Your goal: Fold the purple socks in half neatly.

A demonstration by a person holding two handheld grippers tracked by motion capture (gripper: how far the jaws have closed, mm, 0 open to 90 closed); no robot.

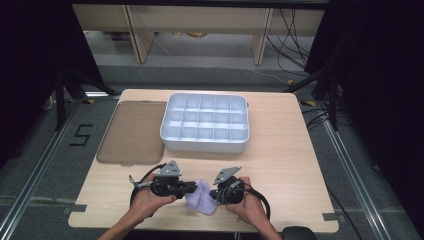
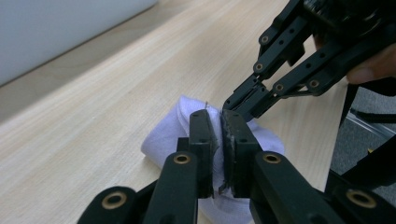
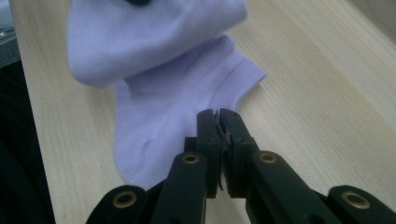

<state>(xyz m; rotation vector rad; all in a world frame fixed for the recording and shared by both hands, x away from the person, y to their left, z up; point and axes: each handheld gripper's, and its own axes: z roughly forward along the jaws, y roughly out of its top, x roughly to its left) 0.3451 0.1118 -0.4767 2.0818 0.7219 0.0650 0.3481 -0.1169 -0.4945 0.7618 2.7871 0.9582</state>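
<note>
A pale lilac sock is lying bunched near the front edge of the wooden table, folded over itself with a ribbed cuff showing. The left gripper is pinching its fabric, jaws pressed together, and the right gripper is likewise pinching the sock's edge. Farther back, a white compartment tray is sitting beside a brown lid.

Soft matt lilac knit cloth sock on smooth pale wood-grain table; glossy white plastic tray.
</note>
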